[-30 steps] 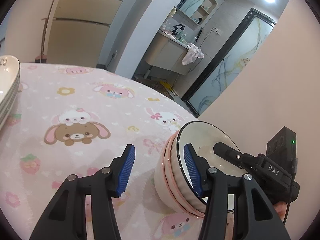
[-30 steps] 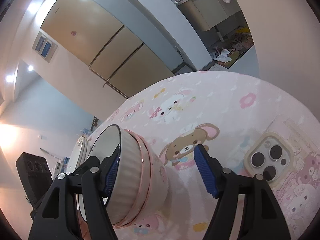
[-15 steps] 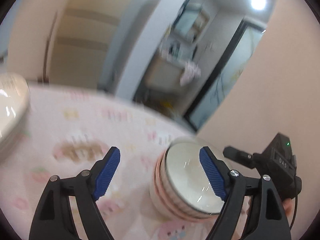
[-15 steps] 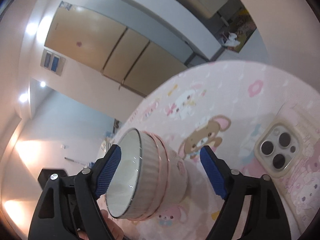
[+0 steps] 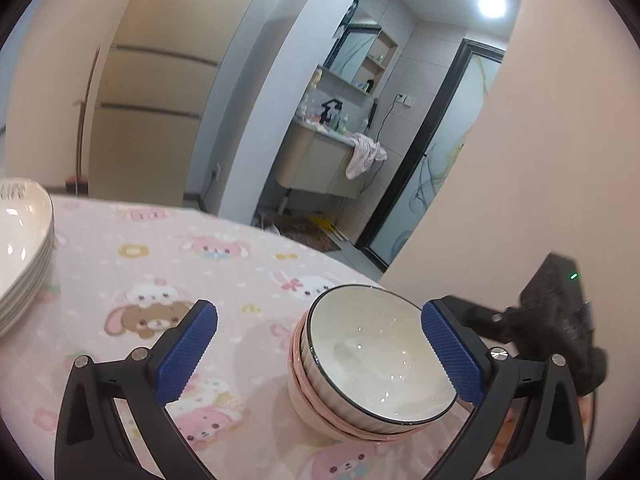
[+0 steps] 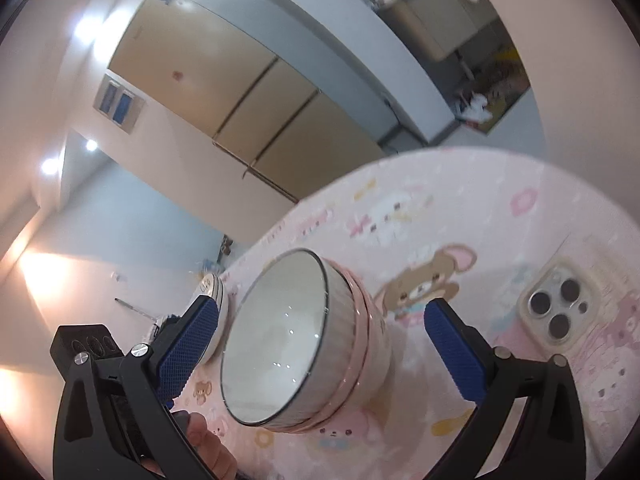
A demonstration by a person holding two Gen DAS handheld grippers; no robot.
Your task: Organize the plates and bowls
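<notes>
Bowls (image 5: 372, 364) sit nested in a short stack on the bench (image 5: 224, 276), on its pink cartoon cloth. I have my left tool (image 5: 319, 354) spread wide, with nothing gripped and the stack between its blue pads. My right tool (image 6: 322, 346) is likewise wide and empty around the same stack. Plates (image 5: 22, 248) are piled at the far left; a phone (image 6: 558, 306) lies to the right.
</notes>
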